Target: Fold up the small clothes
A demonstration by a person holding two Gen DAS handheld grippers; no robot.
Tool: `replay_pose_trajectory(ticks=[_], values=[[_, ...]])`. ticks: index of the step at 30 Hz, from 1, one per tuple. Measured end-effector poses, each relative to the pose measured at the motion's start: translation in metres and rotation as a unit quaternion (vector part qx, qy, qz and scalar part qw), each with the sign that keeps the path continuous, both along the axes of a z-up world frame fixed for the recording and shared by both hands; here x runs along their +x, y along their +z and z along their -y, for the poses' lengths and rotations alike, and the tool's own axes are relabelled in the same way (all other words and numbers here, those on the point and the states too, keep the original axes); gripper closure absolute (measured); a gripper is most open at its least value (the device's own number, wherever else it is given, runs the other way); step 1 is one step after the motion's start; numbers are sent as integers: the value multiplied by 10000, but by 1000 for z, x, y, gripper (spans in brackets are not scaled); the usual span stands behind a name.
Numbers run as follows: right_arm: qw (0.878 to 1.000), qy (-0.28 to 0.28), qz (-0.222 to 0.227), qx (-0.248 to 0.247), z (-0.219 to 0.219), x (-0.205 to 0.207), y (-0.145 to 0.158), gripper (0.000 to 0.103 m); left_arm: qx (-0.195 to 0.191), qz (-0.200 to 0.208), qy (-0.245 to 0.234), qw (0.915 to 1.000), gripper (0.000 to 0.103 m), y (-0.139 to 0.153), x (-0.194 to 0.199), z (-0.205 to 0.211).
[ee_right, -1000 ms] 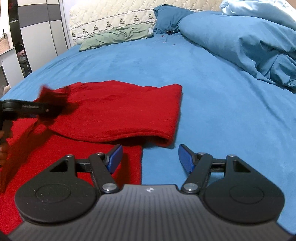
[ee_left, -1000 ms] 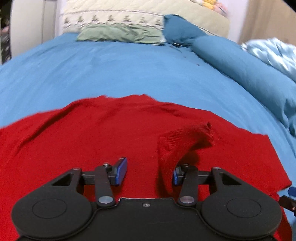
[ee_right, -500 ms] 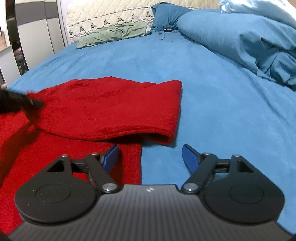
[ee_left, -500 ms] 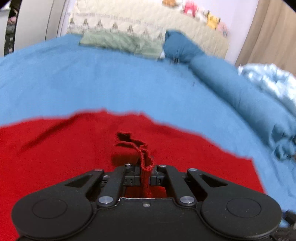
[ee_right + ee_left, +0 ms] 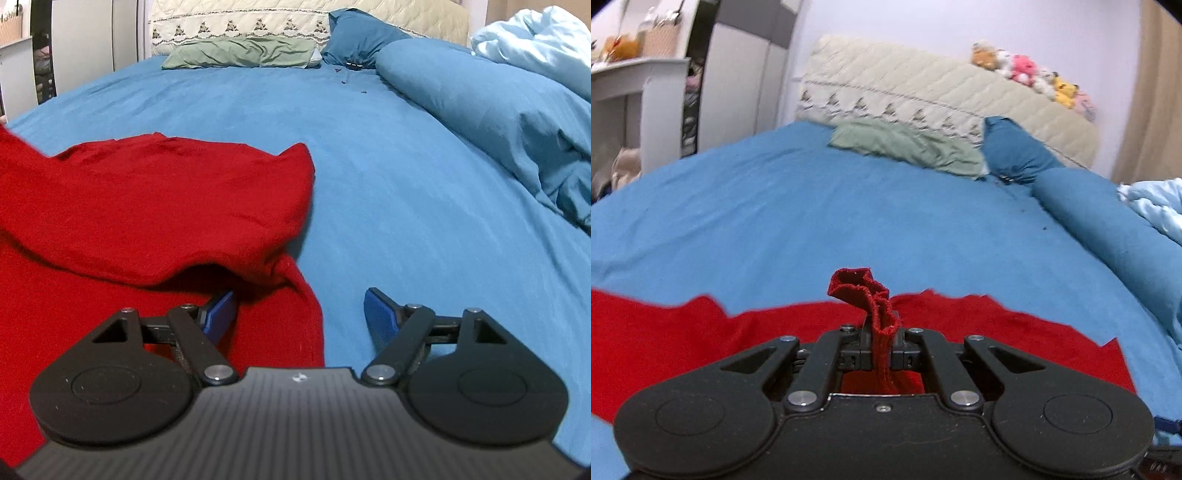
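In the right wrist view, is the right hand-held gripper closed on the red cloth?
No, the right hand-held gripper is open, its blue fingers spread wide apart over the edge of the red cloth and holding nothing.

One red garment (image 5: pixel 155 206) on one blue bed sheet (image 5: pixel 388 177), two grippers, the left gripper (image 5: pixel 882 354) and the right gripper (image 5: pixel 299 314), one green pillow (image 5: pixel 905 147), one dark blue pillow (image 5: pixel 1012 151), one row of plush toys (image 5: pixel 1030 77), too blurred to count
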State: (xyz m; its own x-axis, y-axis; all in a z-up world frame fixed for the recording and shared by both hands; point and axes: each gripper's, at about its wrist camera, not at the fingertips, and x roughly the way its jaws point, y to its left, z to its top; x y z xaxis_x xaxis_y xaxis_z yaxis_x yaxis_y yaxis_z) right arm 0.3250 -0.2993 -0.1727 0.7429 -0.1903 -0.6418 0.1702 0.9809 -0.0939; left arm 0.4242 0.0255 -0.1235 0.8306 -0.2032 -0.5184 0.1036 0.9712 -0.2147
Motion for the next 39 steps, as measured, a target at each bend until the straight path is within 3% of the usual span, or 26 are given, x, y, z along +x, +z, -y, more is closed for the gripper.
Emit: replay_pose_trajectory(ticks=[6, 10, 15, 19, 23, 28, 34, 39], values=[[9989, -241, -63, -399, 12, 23, 6, 14, 25, -34, 205, 9998, 99, -6, -4, -18], [9992, -252, -166, -252, 28, 15, 3, 14, -15, -250, 252, 9994, 99, -19, -2, -27], [9985, -100, -227, -496, 21, 8, 3, 14, 130, -397, 263, 9988, 98, -35, -15, -33], [9985, -36, -356, -425, 26, 3, 10, 14, 254, -514, 372, 9977, 88, -34, -30, -42], [9990, 417, 44, 169, 21, -9, 34, 12, 429, -255, 319, 9982, 54, -18, -60, -51], [9913, 1116, 333, 611, -14, 19, 40, 9, 511, -151, -77, 9985, 52, -14, -65, -36], [9910, 817, -8, 1056, -15, 36, -4, 10, 530, -496, -183, 9972, 49, -39, -48, -24], [9864, 914, 209, 1351, -10, 40, 17, 9, 501, -522, -173, 9972, 48, -45, -50, -25]])
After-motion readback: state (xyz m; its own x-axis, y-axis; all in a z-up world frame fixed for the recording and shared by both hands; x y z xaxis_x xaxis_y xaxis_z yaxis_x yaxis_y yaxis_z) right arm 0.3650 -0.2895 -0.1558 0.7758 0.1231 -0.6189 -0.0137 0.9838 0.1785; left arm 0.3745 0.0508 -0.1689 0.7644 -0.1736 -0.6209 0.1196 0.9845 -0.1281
